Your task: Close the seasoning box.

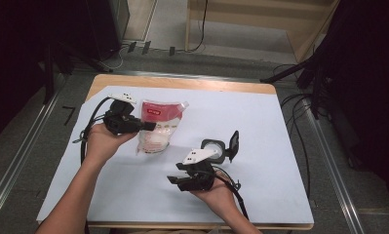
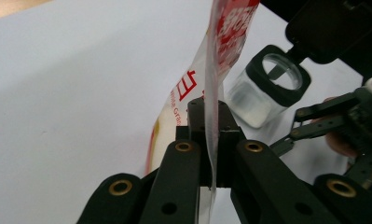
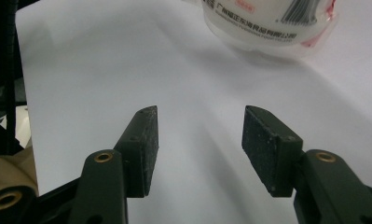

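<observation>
Left gripper (image 2: 210,140) clamped tight on the pouch (image 2: 211,84) edge: flat seam pinched between the pads, film running straight up from the jaws, so the grip is on the sealed flange rather than the soft filled body, likely to keep the contents from bulging out of the hold. From above, that gripper (image 1: 148,126) bites the pouch (image 1: 158,127) at its left side mid-height; pouch lies on the white sheet (image 1: 260,122), spout cap toward the far right corner, red label band up top, clear film below showing white granular fill. Right gripper (image 3: 200,140) is about half open, nothing between the rough black pads, just bare sheet; the pouch's rounded bottom (image 3: 267,23) sits ahead of it. In the high view this gripper (image 1: 175,179) waits near the jar (image 1: 214,149). Jar: clear, squarish, black collar, hinged black lid flipped up, mouth open, probably staged to receive a pour. Sheet is matte paper over a wood table (image 1: 182,82).
</observation>
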